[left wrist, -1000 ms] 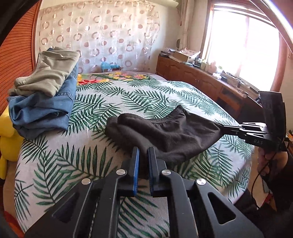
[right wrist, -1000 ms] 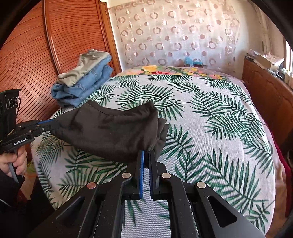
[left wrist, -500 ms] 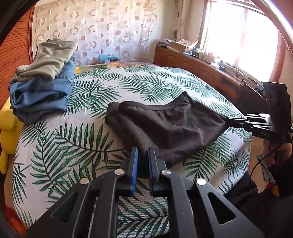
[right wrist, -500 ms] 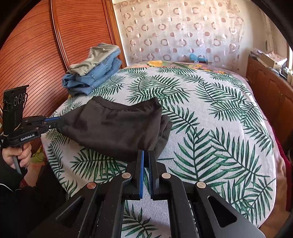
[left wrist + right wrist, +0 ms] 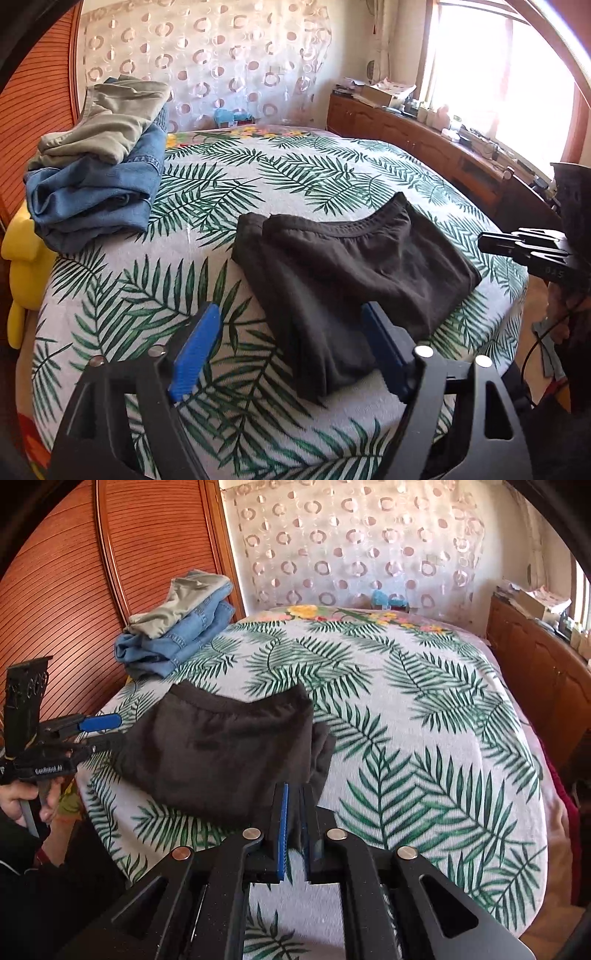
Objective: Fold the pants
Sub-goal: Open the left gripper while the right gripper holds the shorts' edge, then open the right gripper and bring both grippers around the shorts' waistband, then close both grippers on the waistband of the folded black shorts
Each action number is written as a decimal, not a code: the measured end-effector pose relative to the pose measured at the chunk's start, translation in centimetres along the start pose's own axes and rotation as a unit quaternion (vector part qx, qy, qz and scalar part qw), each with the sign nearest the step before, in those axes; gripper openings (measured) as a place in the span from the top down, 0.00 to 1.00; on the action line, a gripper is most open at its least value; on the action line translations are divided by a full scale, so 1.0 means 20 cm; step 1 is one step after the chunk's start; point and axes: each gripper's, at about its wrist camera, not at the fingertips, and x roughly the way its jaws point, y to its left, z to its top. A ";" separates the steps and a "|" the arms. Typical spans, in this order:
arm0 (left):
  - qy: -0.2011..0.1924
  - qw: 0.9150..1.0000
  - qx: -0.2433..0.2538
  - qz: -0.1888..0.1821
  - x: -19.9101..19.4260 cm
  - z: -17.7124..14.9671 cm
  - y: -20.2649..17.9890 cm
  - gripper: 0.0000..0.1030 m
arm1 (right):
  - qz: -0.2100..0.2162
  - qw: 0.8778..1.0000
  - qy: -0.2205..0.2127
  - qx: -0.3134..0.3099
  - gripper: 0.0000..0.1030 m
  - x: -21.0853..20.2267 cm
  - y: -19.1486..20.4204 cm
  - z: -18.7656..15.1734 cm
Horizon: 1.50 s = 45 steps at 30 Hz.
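We see the black pants [image 5: 354, 269] lying folded into a compact bundle on the near part of the bed [image 5: 332, 177], close to its front edge. Their long axis runs across the bed from one gripper to the other, and the gathered elastic waistband forms the far edge, facing the curtain [image 5: 354, 546]. The cloth is soft, matte and slightly crumpled, with layered folded edges stacked at the end nearest the stack of clothes. Our left gripper [image 5: 291, 350] has its blue-padded fingers [image 5: 195, 347] spread wide, one on either side of the near corner of the pants without squeezing it. Our right gripper [image 5: 293, 834] has its fingers nearly pressed together; dark cloth sits in the narrow gap, so it seems to be pinching the near edge of the pants, though in the left wrist view its tip looks just off the fabric, and we cannot tell for sure. The bedspread is a pale woven cover printed with green palm fronds. At the far left corner rest folded blue jeans [image 5: 92, 195], thick denim, with beige trousers [image 5: 110, 118] on top. The ribbed, reddish-brown wooden wardrobe door [image 5: 92, 590] stands behind them, and the sheer curtain bears ring patterns.
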 end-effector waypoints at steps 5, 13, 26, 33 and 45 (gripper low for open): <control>0.006 1.000 -0.006 0.006 0.06 0.06 0.02 0.22 | -0.005 1.000 0.001 -0.015 0.75 0.09 0.02 0.05; 0.016 1.000 -0.011 0.015 0.18 0.15 0.07 0.22 | -0.023 0.999 0.019 -0.021 0.61 0.32 0.06 0.13; 0.039 0.999 -0.014 0.017 0.29 0.15 0.08 0.22 | -0.039 0.998 0.028 -0.048 0.51 0.45 0.11 0.15; 0.037 0.999 -0.008 0.016 0.31 0.15 0.08 0.20 | -0.049 0.996 0.032 -0.062 0.46 0.47 0.13 0.15; 0.036 0.999 -0.008 0.017 0.31 0.15 0.08 0.20 | -0.042 0.998 0.043 -0.015 0.37 0.46 0.05 0.17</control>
